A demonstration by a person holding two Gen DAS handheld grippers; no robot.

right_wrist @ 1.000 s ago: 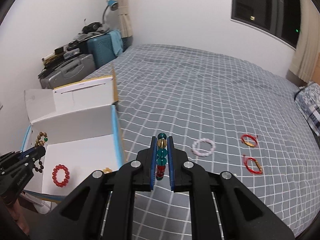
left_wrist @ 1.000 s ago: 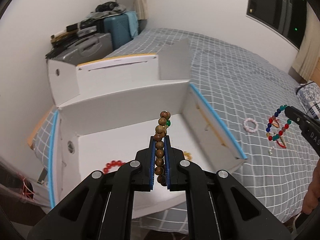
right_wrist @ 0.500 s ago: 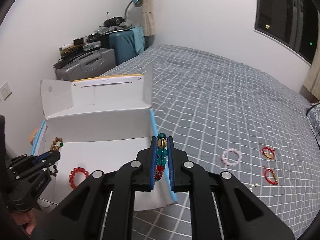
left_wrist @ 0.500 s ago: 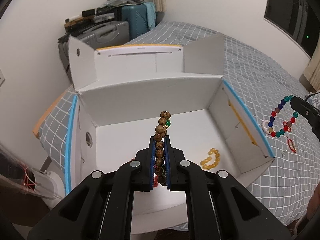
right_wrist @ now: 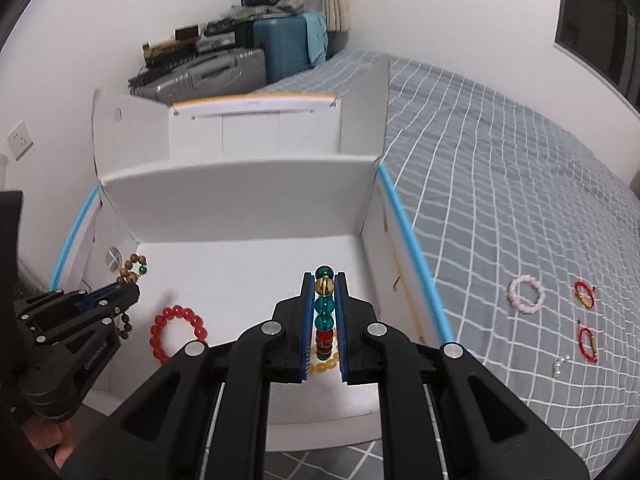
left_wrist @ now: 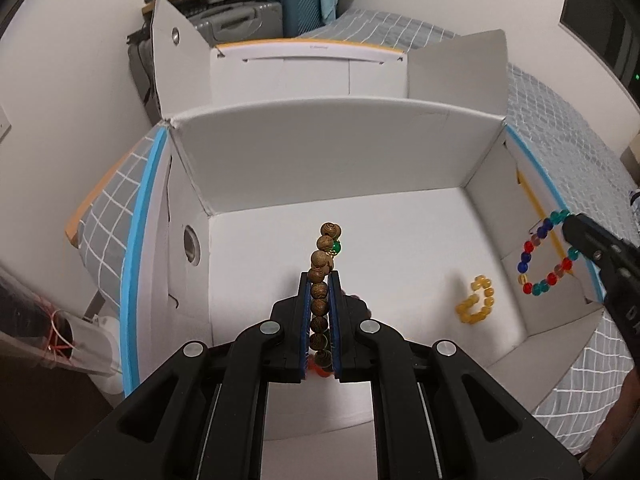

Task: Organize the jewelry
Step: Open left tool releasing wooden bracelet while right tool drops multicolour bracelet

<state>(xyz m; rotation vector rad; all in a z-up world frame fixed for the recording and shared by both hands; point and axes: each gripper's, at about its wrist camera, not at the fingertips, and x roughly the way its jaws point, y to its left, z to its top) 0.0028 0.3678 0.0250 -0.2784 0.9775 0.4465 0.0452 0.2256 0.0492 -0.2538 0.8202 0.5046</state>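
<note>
A: Both tongs were clamped tight, the left gripper (left_wrist: 319, 280) on the wooden bracelet (left_wrist: 325, 264), the right gripper (right_wrist: 324, 284) on the coloured bracelet (right_wrist: 324, 312), both hanging over the white box (right_wrist: 240, 184).

B: The risk?

A: Letting go carelessly could tangle beads with the red bracelet (right_wrist: 178, 332) or yellow bracelet (left_wrist: 476, 300) below.

B: And versus a second earlier?

A: Both had moved closer over the box; the coloured bracelet had been above the bed (right_wrist: 500, 160).
</note>
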